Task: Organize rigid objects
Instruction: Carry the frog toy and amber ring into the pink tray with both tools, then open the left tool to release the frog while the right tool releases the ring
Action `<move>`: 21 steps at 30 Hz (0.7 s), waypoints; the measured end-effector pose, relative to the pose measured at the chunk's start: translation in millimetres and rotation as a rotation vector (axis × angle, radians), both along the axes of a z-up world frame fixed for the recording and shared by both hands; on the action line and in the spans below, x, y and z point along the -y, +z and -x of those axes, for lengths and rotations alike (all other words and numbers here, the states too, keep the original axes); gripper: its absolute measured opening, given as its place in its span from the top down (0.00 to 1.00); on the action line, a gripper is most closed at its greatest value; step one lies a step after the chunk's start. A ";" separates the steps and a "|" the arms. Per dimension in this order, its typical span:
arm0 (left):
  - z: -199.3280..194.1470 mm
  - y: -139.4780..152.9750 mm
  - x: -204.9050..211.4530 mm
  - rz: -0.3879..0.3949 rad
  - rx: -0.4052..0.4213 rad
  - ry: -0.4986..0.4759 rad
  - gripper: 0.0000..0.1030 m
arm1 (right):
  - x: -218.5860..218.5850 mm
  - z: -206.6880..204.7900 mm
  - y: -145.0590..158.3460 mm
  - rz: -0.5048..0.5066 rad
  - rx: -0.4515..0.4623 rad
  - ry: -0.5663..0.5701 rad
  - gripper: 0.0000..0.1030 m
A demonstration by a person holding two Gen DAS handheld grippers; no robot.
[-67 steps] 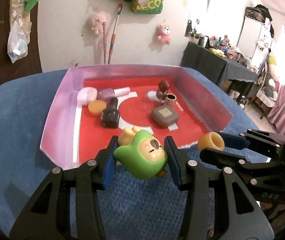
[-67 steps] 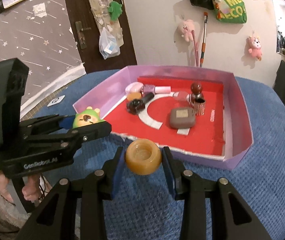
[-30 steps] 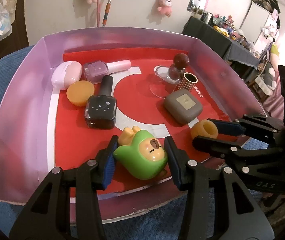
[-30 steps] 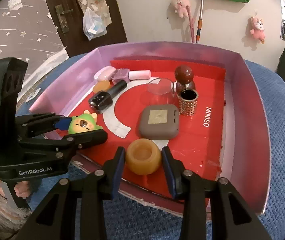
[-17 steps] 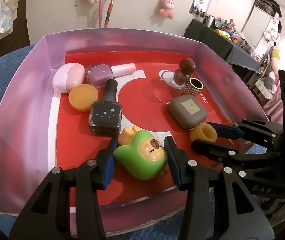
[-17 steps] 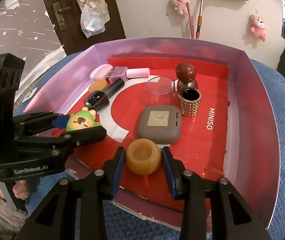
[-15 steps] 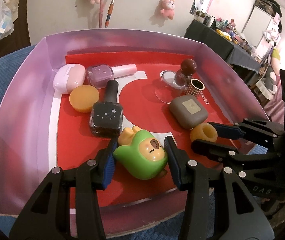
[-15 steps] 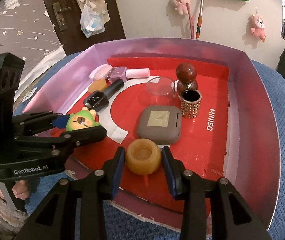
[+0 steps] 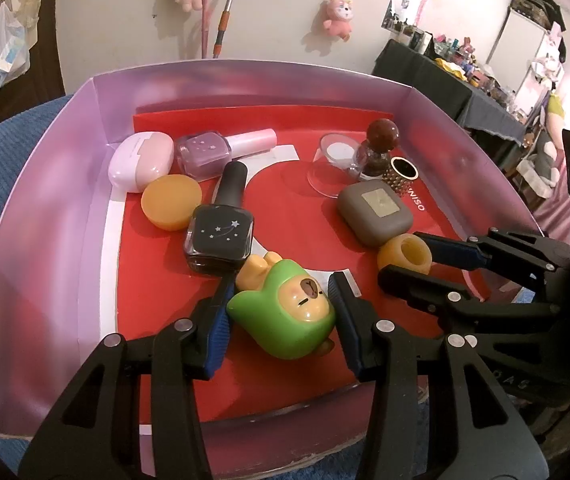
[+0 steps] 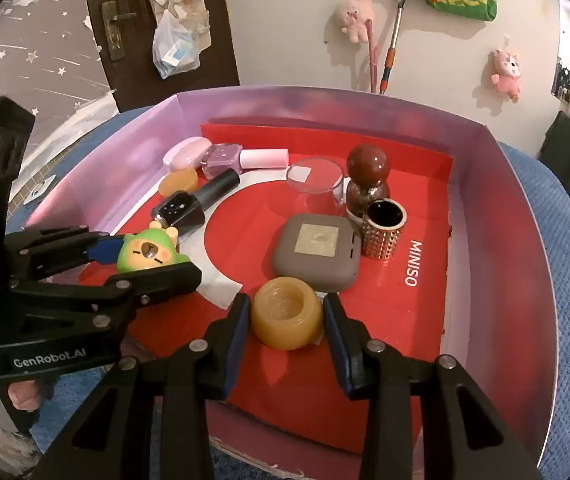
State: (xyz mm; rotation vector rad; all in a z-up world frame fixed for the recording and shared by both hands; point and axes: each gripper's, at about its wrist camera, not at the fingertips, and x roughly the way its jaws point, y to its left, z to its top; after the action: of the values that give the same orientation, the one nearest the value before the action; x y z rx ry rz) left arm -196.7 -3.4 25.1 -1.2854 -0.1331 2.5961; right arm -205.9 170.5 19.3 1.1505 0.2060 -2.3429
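Both grippers have carried their loads from outside the box (image 9: 45, 208) to its red floor. Left gripper (image 9: 281, 312) grips the figurine (image 9: 285, 316); right gripper (image 10: 287, 320) grips the cup (image 10: 287, 312). Release follows.

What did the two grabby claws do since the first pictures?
Both carried their toys from over the blue cloth into the pink box. The left gripper still clamps the green bear toy; the right gripper still clamps the amber ring. Everything else stayed put.
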 end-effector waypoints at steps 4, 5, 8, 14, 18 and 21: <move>-1.6 -0.6 -3.0 0.021 -0.006 0.000 0.58 | 0.0 -0.1 -0.1 0.001 0.001 0.001 0.61; -1.7 -0.6 -3.4 0.023 -0.007 0.001 0.58 | -0.3 0.0 0.0 0.002 0.002 0.000 0.61; -2.5 -0.4 -2.9 0.024 -0.006 0.001 0.58 | -0.5 0.0 0.0 0.003 0.002 0.001 0.61; -2.9 0.0 -3.8 0.040 -0.014 -0.003 0.57 | -0.9 -0.4 0.4 0.008 0.003 -0.002 0.61; -4.7 0.2 -5.6 0.060 -0.020 -0.011 0.57 | -1.3 -1.5 1.0 0.013 0.003 -0.004 0.61; -6.5 1.0 -5.8 0.065 -0.021 -0.012 0.57 | -1.5 -2.9 1.1 0.017 0.001 -0.005 0.61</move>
State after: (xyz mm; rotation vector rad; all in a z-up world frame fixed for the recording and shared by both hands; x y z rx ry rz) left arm -190.2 2.3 26.1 -1.2761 -0.0375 2.6227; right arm -203.0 172.0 20.4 1.1457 0.1829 -2.3442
